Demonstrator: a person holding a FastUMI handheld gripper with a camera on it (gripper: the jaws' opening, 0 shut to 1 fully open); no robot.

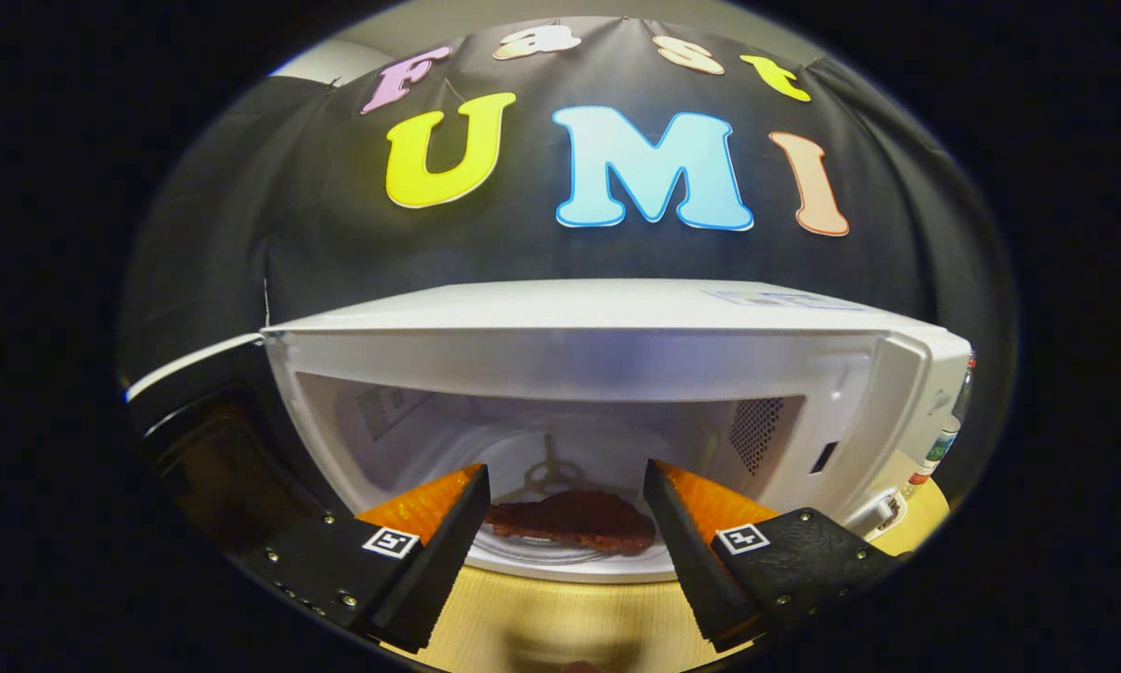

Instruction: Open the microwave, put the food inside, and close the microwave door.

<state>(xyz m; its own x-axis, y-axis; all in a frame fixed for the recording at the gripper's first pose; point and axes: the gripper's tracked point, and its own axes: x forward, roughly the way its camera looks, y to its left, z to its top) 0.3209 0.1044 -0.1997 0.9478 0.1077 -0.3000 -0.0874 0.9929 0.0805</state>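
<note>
A white microwave (616, 346) stands on a wooden table, its dark-windowed door (214, 449) swung wide to the left of the cavity. A flat brown piece of food (574, 521) lies on the glass turntable (569, 551) near the cavity's front. My gripper (565, 481) hovers at the mouth of the cavity, open, with the food just ahead of and between its fingers (448, 533). Neither finger touches the food.
The wooden table (560, 617) runs under the fingers in front of the microwave. A bottle (939, 449) stands to the right of the microwave, beside its control panel (897, 505). Black cloth hangs behind.
</note>
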